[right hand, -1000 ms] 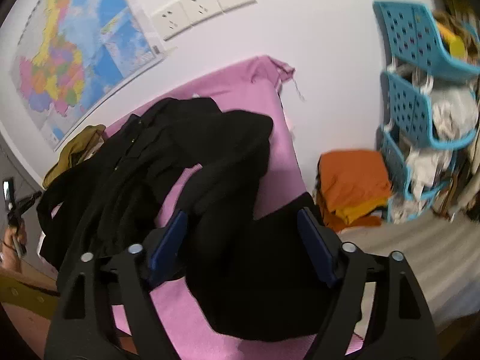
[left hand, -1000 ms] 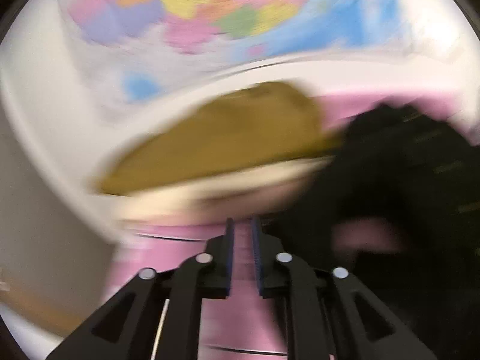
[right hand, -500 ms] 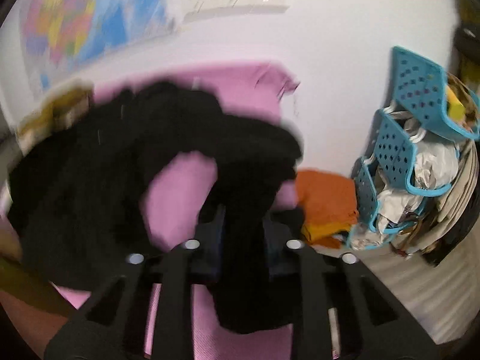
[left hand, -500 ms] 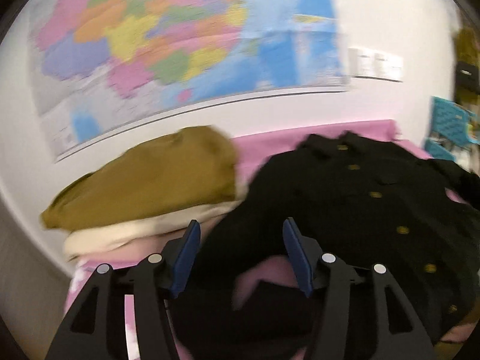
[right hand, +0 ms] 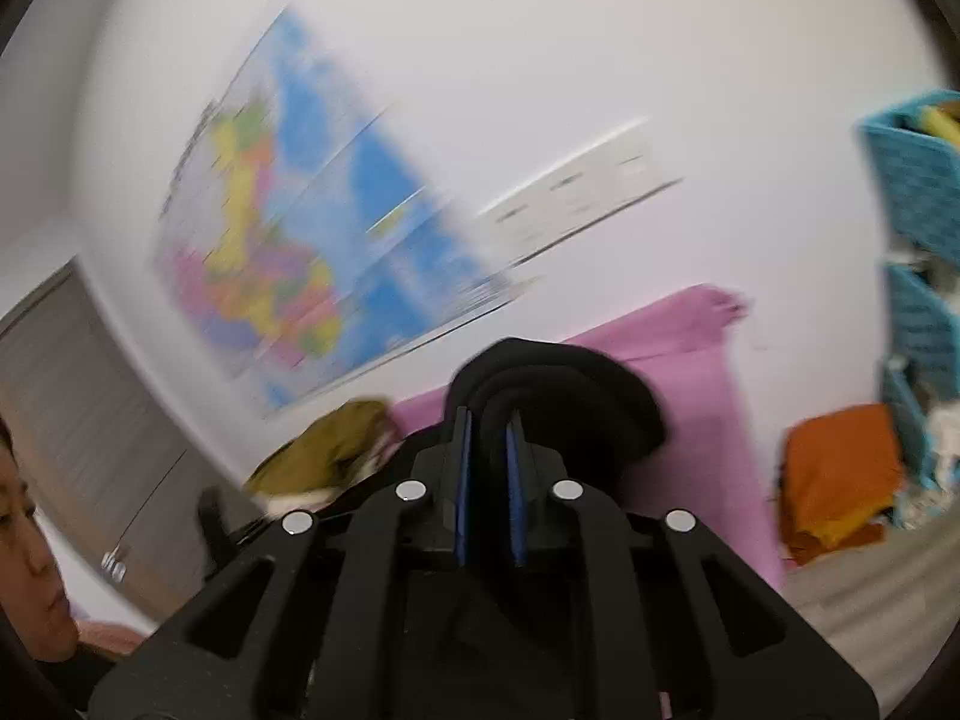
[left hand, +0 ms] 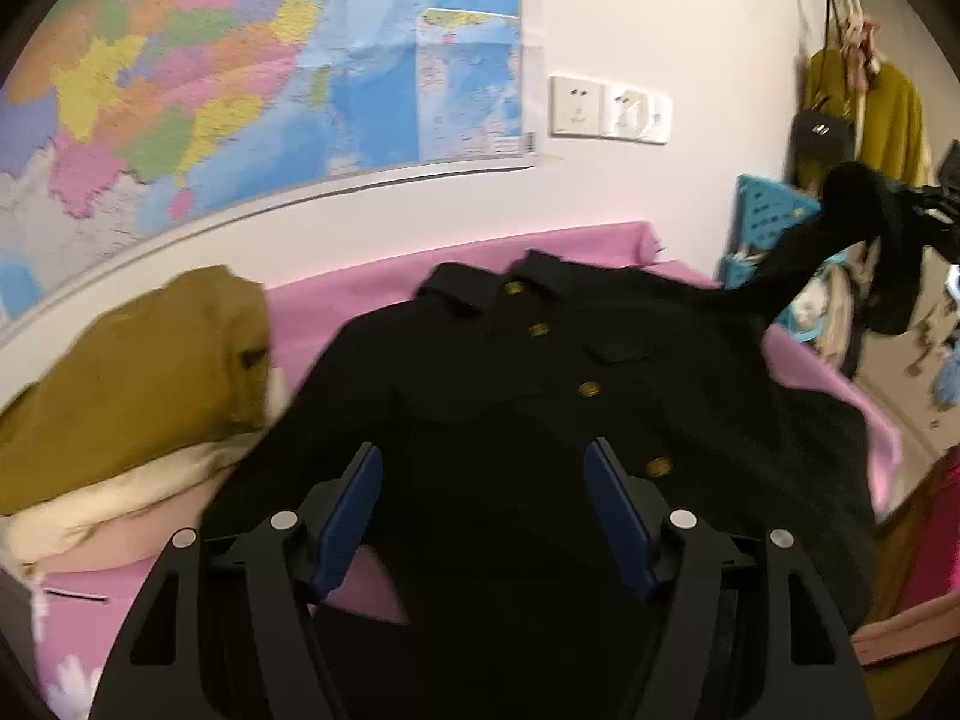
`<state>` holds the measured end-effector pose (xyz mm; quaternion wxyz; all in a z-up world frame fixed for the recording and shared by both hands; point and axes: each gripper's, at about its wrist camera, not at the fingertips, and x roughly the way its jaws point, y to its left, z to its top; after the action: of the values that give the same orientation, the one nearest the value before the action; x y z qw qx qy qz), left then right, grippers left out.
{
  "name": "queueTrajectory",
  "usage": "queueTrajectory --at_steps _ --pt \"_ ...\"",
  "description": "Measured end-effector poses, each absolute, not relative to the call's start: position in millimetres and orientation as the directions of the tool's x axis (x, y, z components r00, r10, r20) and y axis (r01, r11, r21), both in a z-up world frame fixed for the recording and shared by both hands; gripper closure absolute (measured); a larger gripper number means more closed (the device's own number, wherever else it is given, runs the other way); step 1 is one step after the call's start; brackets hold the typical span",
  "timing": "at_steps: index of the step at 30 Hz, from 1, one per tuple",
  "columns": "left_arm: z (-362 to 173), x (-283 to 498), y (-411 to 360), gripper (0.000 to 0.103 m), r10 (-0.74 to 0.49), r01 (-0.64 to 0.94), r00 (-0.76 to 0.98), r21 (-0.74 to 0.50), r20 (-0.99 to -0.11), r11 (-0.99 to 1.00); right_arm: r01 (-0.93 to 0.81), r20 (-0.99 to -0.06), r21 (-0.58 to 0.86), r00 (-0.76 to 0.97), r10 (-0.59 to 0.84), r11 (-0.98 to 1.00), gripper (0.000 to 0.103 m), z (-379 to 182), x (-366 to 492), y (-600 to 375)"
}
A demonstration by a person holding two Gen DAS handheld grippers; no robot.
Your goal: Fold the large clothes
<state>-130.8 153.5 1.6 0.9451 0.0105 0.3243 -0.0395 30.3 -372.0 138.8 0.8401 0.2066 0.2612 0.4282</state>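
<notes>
Left wrist view
- Black jacket (left hand: 540, 396): spread front-up on the pink cloth (left hand: 372, 300), collar toward the wall, brass buttons in a line down its middle.
- Left claw (left hand: 483, 492): hovers over the jacket's lower front, blue pads wide apart and opening; jacket cloth shows in the gap below them, but the pads press on nothing.
- Sleeve (left hand: 840, 234): drawn up off the surface to the right, its end hanging from the right claw (left hand: 927, 204) at the picture's edge (only a dark sliver of that claw shows).
- Folded pile (left hand: 138, 396): olive piece on top of cream and pink ones, just left of the jacket.
- Wall: map (left hand: 240, 90) and sockets (left hand: 606, 108) above.

Right wrist view
- Right claw (right hand: 487, 426): nearly closed and closing, blue pads clamped on a thick fold of the black jacket (right hand: 558, 396), which bulges out beyond the tips.
- Pink cloth (right hand: 672, 360): behind and below the held fold.
- Orange clothes (right hand: 840, 474): stacked at right, beside the blue baskets (right hand: 918, 192).
- Person: at lower left edge (blurred picture).
</notes>
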Motion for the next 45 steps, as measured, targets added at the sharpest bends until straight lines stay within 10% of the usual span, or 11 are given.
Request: queueTrajectory --at_steps 9,11,22,26,28,32,35,42,45 --pt "8.8 -129.7 150.8 0.032 -0.190 0.165 0.794 -0.096 -0.577 0.982 -0.743 -0.287 0.601 0.141 0.948 0.293 0.089 122.8 23.6 -189.9" --pt "9.4 -129.9 149.7 0.029 -0.213 0.182 0.791 -0.112 -0.573 0.977 -0.745 -0.371 0.591 0.091 0.924 0.310 0.068 107.4 27.7 -151.3" --pt "-16.7 -108.4 107.9 0.011 -0.362 0.338 0.667 -0.168 -0.651 0.926 -0.517 -0.522 0.498 0.462 0.717 0.696 0.046 55.7 93.2 -262.8" --pt "-45.6 -89.6 77.9 0.012 -0.372 0.403 0.545 -0.154 -0.752 0.902 -0.378 -0.595 0.583 0.404 0.695 0.719 0.045 3.1 124.8 -285.2" --pt "-60.7 -78.5 75.5 0.031 -0.356 0.384 0.486 -0.171 -0.798 0.907 -0.344 -0.574 0.666 0.330 0.749 0.662 0.039 -21.3 136.6 -284.4" --pt "-68.6 -72.0 81.2 0.083 -0.371 0.388 0.451 -0.197 -0.812 0.901 -0.348 -0.481 0.776 0.211 0.851 0.526 0.042 -40.3 141.9 -269.6" --pt "-49.2 -75.8 88.2 0.088 -0.228 0.364 0.556 -0.012 -0.799 0.931 -0.398 -0.460 0.776 0.176 0.871 0.490 0.082 -34.8 141.8 -263.7" --pt "16.1 -77.3 110.3 0.083 0.090 0.213 0.805 0.428 -0.586 0.878 -0.593 -0.396 0.586 0.386 0.834 0.552 0.088 34.5 120.5 -287.5" --pt "-1.4 -83.5 108.9 0.069 0.072 0.256 0.816 0.470 -0.573 0.845 -0.573 -0.527 0.505 0.388 0.756 0.646 0.082 16.2 120.9 -273.7"
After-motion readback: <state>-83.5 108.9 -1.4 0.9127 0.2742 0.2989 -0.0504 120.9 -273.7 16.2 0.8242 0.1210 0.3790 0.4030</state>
